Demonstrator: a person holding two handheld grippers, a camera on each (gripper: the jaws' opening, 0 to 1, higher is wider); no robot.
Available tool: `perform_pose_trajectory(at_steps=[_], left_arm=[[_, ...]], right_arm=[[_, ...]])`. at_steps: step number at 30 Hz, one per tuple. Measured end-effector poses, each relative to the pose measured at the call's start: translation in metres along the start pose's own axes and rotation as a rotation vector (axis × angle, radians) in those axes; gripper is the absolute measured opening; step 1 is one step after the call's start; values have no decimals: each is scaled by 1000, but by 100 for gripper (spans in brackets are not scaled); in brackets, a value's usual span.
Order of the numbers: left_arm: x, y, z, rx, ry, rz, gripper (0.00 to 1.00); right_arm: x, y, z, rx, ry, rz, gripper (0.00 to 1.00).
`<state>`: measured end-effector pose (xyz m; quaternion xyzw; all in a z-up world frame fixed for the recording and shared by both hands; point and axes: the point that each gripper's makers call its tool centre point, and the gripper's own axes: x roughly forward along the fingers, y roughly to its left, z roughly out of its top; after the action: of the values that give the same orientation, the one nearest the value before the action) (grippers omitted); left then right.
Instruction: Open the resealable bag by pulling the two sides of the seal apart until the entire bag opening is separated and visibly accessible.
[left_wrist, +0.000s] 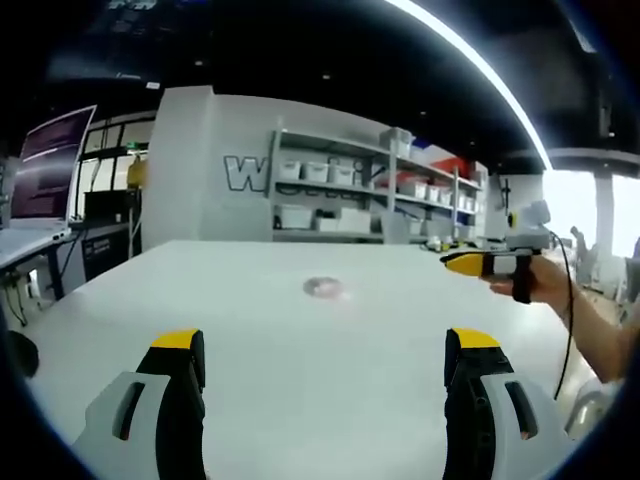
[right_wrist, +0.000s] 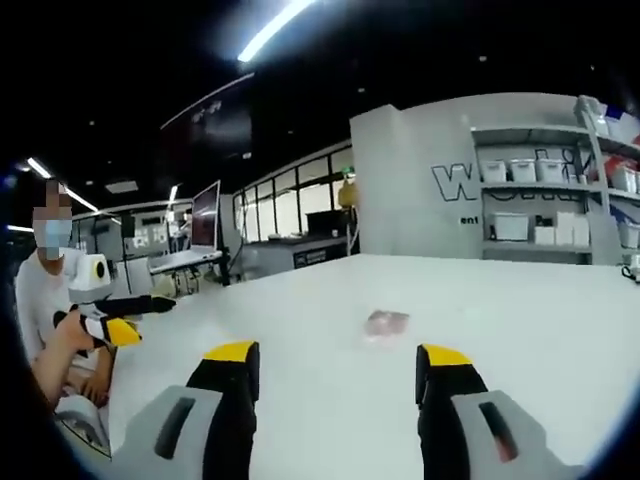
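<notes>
The white table (left_wrist: 300, 340) has loads of bare surface all around the resealable bag (left_wrist: 323, 288), and its far edge runs well behind the bag, in front of the shelving (left_wrist: 370, 190). The bag lies flat near the table's middle, well apart from both grippers, small and clear-ish with a pinkish tint (right_wrist: 386, 322); can't tell if the seal is shut. Left gripper (left_wrist: 325, 360) has its jaws spread wide with nothing between them, same for the right gripper (right_wrist: 335, 375).
</notes>
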<state>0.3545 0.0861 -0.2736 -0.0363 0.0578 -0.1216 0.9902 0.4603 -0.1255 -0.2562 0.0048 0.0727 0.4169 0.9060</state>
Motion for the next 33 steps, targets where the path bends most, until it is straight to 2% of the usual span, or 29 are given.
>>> perform_pose_trajectory(at_steps=[6, 19, 33], left_arm=[[-2, -3, 2, 6, 0, -5, 100], [-4, -9, 6, 28, -9, -21, 100], [-5, -7, 6, 22, -7, -21, 100]], right_arm=[[1, 0, 8, 20, -47, 13, 58], [2, -3, 8, -2, -33, -2, 55], [17, -7, 4, -15, -3, -9, 53]])
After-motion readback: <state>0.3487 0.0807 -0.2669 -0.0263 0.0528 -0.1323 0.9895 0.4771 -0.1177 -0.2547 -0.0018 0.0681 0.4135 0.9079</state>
